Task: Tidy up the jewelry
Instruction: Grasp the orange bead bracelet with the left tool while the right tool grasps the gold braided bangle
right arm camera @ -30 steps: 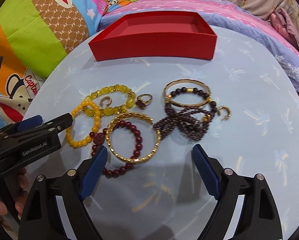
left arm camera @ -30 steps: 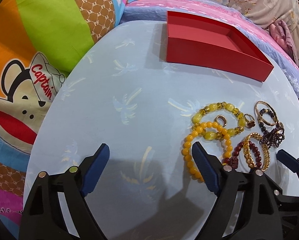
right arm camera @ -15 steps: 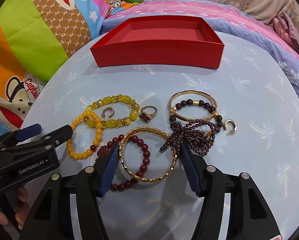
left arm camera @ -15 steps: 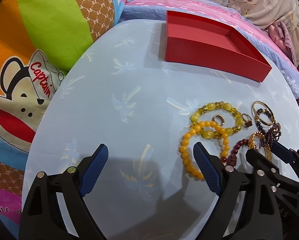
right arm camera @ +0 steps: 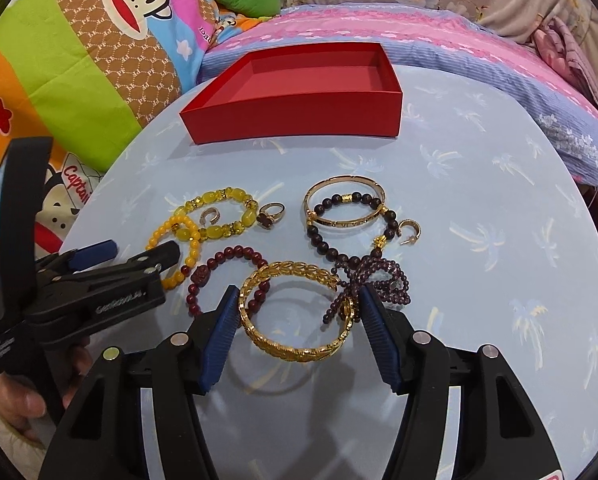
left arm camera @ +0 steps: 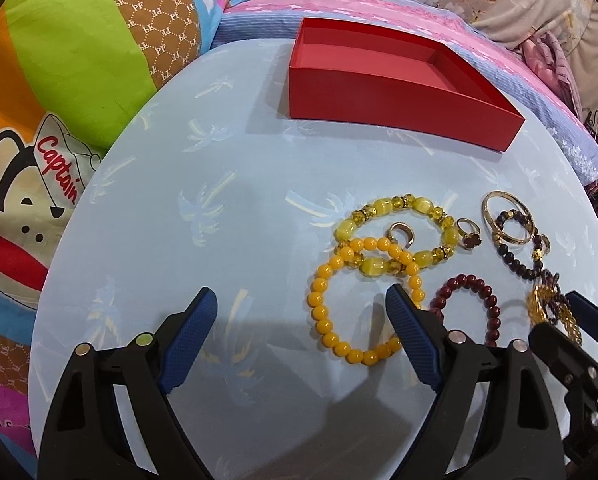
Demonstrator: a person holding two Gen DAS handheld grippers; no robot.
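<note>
A gold leaf-pattern bangle (right arm camera: 295, 312) sits between the blue pads of my right gripper (right arm camera: 295, 316), which is shut on its sides; it looks lifted a little, with its shadow on the cloth. A dark red bead bracelet (right arm camera: 223, 276), an orange bead bracelet (left arm camera: 359, 300), a yellow stone bracelet (right arm camera: 219, 216), rings and a purple bead strand (right arm camera: 371, 280) lie around it. An empty red box (right arm camera: 299, 104) stands at the far side. My left gripper (left arm camera: 299, 332) is open, its right pad beside the orange bracelet.
The jewelry lies on a round table with a light blue palm-print cloth (right arm camera: 479, 240). A thin gold bangle with dark beads (right arm camera: 343, 208) lies right of centre. Colourful cartoon bedding (left arm camera: 59, 80) lies on the left and a pink and blue blanket behind.
My right gripper has closed in from wide open and now grips the gold bangle, which has shifted off the dark red bracelet. The left gripper has stayed open, drifting slightly.
</note>
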